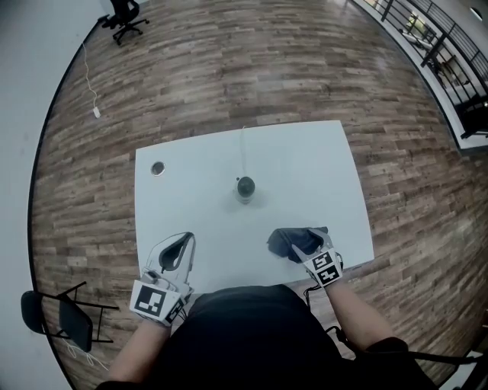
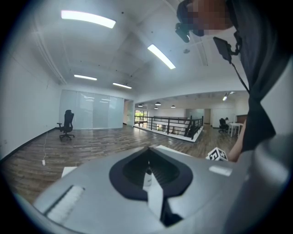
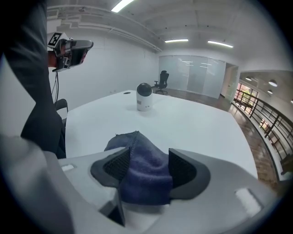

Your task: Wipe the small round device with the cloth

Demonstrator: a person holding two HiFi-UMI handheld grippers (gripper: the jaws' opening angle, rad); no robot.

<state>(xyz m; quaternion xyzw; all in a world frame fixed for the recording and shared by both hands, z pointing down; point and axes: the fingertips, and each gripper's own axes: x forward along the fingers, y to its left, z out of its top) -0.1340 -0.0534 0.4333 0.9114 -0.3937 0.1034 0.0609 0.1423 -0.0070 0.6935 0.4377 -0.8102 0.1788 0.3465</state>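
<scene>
A spacious open-plan office
Wood-plank floor [image 1: 267,68], a white table [image 1: 305,175], a black swivel chair [image 1: 126,17] far left, black railings [image 1: 442,34] far right, ceiling strip lights [image 2: 88,18], glass partitions [image 2: 91,109].

Grey, marker-cubed left gripper [image 1: 181,241] and right gripper [image 1: 296,248]; black shirt [image 1: 252,335].

No word, brand name or number can be read in any view. The only signs are black-and-white square markers, on the cube of the left gripper [image 1: 183,239] and on the cube of the right gripper [image 1: 300,245]. They show patterns, not letters.
</scene>
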